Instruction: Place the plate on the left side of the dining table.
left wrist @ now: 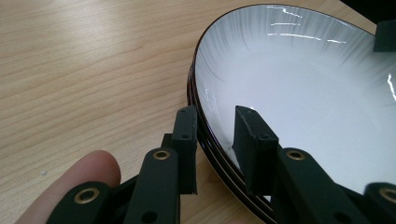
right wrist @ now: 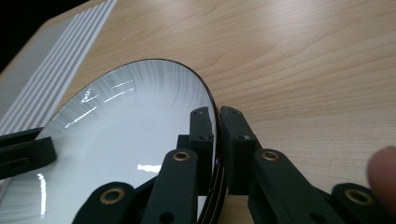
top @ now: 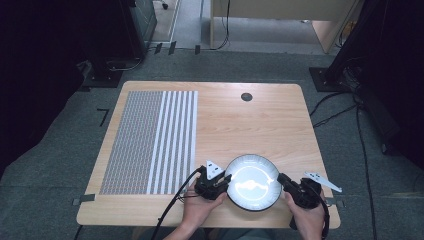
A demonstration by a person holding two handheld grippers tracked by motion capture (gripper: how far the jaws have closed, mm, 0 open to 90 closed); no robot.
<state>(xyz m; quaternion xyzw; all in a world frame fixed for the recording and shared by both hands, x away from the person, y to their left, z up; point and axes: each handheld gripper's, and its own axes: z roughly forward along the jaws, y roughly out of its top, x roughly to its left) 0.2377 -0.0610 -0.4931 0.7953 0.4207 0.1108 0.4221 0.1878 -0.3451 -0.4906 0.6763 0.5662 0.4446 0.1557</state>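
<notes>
The round white dark-rimmed ceramic plate (top: 252, 181) lay on the wooden bench (top: 250, 125) between both claws. The right claw (right wrist: 217, 116) had closed on its rim; the left claw (left wrist: 215, 119) straddled the opposite rim, jaws parted.

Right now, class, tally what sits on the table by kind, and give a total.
Plates: 1
Striped mats: 1
Handheld tools, left tool and right tool: 2
Total: 4

I see a round white plate (top: 252, 181) with a thin dark rim, glossy, lying at the lower centre, near the bench's (top: 240, 125) front edge.
</notes>
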